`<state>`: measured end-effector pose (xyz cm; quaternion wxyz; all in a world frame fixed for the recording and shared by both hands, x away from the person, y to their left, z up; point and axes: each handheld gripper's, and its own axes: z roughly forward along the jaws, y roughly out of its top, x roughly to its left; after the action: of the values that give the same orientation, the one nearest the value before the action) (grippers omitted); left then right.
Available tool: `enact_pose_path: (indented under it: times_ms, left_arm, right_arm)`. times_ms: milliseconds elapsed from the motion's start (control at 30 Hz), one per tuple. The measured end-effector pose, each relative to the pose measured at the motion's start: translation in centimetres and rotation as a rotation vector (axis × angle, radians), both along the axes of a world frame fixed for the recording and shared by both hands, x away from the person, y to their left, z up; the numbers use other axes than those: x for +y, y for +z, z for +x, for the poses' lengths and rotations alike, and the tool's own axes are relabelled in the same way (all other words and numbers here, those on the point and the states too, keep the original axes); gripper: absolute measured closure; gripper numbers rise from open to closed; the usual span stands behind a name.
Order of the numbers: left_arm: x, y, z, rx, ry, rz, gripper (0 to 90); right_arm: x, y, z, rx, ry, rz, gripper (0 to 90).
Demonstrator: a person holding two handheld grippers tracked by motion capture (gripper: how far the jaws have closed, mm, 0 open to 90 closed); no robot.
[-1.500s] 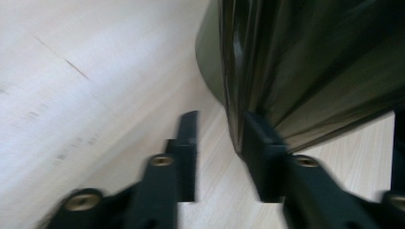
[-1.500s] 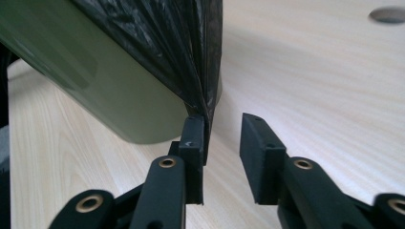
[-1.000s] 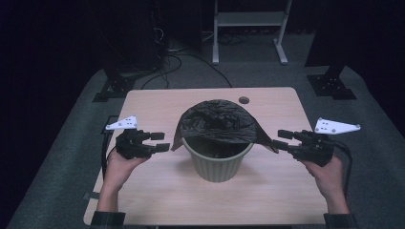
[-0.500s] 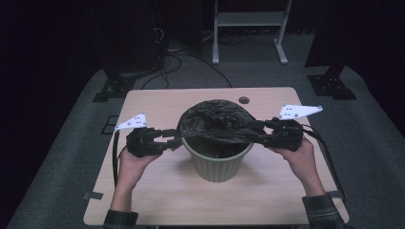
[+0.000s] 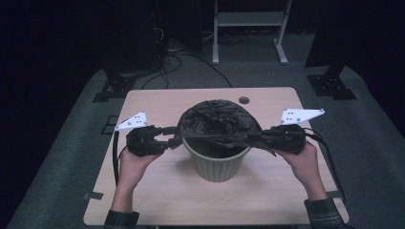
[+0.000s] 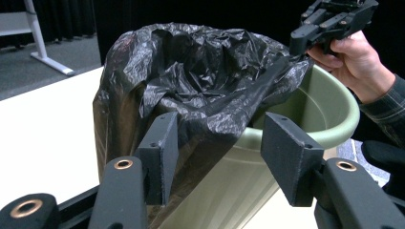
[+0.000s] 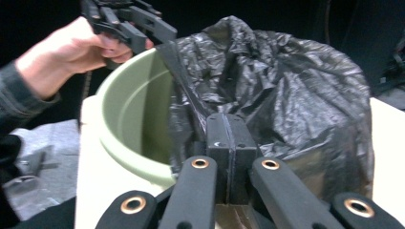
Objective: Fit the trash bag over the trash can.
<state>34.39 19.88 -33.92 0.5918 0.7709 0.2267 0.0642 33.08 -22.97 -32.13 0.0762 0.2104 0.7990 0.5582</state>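
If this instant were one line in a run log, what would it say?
work: lining bin with black bag | right tool: shut on bag's edge | left tool: open, bag between jaws | bag: partly over rim

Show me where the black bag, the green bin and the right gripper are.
black bag point(image 5: 217, 119): high view, its crumpled top above the bin.
green bin point(image 5: 219, 164): high view, its front wall below the rim.
right gripper point(image 7: 230, 138): right gripper view, the closed jaw tips, pinching the bag's edge.

The green bin point(image 5: 217, 160) stands mid-table point(image 5: 153, 191), its mouth largely roofed by the black bag point(image 5: 217, 121). Bare table lies open in front of it and to both sides. A small hole point(image 5: 244, 100) marks the far edge.
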Motion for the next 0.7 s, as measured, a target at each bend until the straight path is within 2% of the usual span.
enact_pose_path:
  times_ms: [67,167,233,267,300,367,600,700]
  left_arm:
    - [-0.2,-0.1,0.1,0.003,0.002,0.005,45.1]
    - [-0.2,-0.3,0.2,0.007,0.001,0.000,44.2]
    - [-0.2,-0.3,0.1,0.015,-0.002,0.001,41.9]
    - [-0.2,-0.3,0.1,0.015,-0.002,0.001,40.6]
    - [-0.2,-0.3,-0.1,0.022,-0.016,0.001,39.4]
    - [-0.4,-0.4,-0.3,0.028,-0.030,0.012,38.2]
    - [-0.4,0.1,-1.1,0.012,-0.024,0.002,35.0]
    - [-0.5,0.2,-1.2,0.009,0.014,0.007,35.1]
  right_arm:
    - [0.0,-0.1,-0.4,0.015,0.025,0.020,90.0]
    - [0.2,-0.3,-0.8,0.011,0.037,0.018,90.0]
    - [0.3,-0.5,-1.3,0.026,0.067,0.057,90.0]
    - [0.3,-0.5,-1.3,0.026,0.067,0.057,90.0]
    - [0.4,-0.4,-1.8,0.035,0.093,0.092,90.0]
    - [0.6,-0.3,-2.3,0.038,0.117,0.113,90.0]
    - [1.6,-0.8,-4.2,0.051,0.186,0.126,90.0]
    - [2.1,-1.1,-4.8,0.057,0.205,0.113,90.0]
